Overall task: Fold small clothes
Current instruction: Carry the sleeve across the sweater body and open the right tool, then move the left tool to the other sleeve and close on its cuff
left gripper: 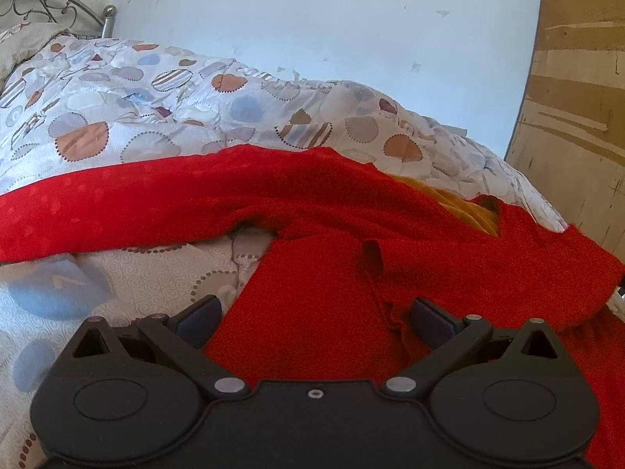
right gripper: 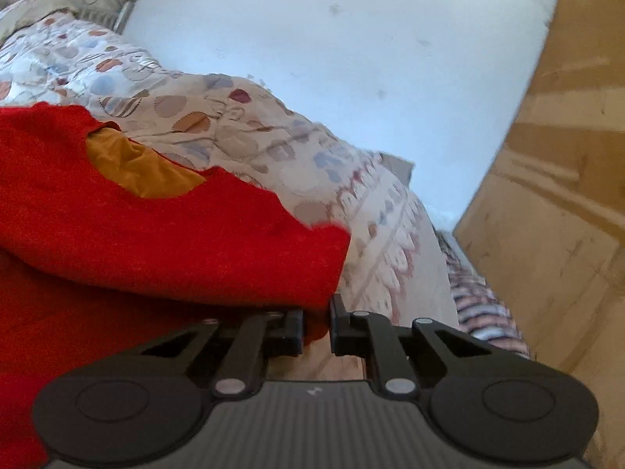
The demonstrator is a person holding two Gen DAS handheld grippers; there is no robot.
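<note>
A red knitted garment (left gripper: 320, 273) with an orange lining (left gripper: 465, 207) at the neck lies spread on the bed. One sleeve stretches left across the quilt. My left gripper (left gripper: 314, 322) is open, its jaws wide apart just over the red cloth. In the right wrist view the same red garment (right gripper: 156, 234) fills the left side, its orange lining (right gripper: 136, 168) showing. My right gripper (right gripper: 316, 326) is shut on a corner edge of the red garment, with red cloth pinched between the jaws.
A patterned quilt (left gripper: 156, 109) with round patches covers the bed, also in the right wrist view (right gripper: 242, 133). A metal headboard (left gripper: 50, 8) stands at the far left. A white wall (left gripper: 332, 31) is behind. A wooden cabinet (right gripper: 554, 195) stands at the right.
</note>
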